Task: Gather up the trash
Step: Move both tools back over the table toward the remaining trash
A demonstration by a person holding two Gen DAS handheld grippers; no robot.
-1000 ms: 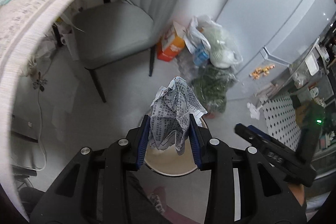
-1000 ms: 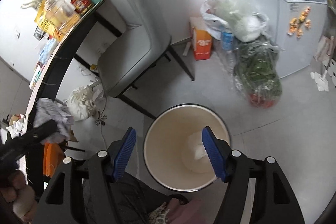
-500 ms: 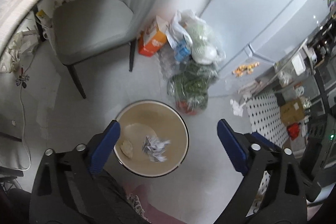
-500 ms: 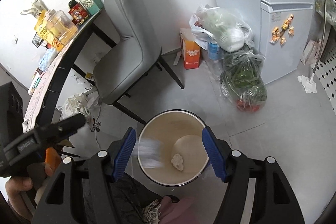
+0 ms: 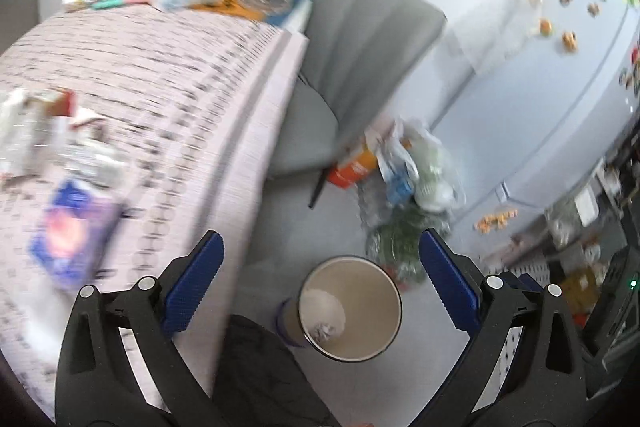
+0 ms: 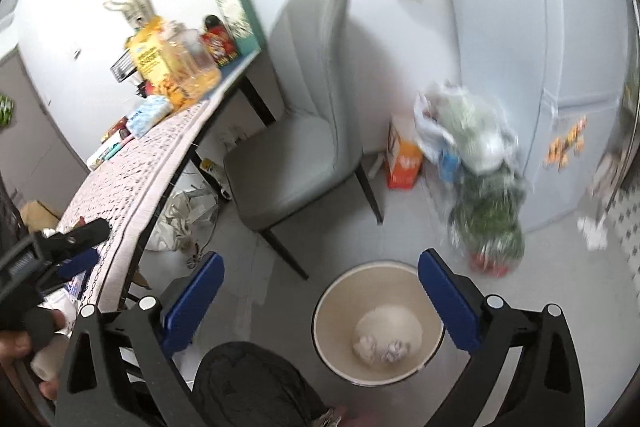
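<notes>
Left tongs wide and empty now. A second ago they pinched a crumpled newspaper wad over the bin; that wad now lies at the bin bottom beside a white paper ball. So one piece of trash is done, judging by that. The left view has swung up from the bin toward the worktop, heavily blurred, so I'm probably going for the next piece. Candidates on the worktop: a blue packet and white wrappers, too smeared to identify.

Right tongs also wide, holding nothing, hovering above the bin and tilted down at it. Left tongs are raised beside the worktop edge, pointing out and down.
</notes>
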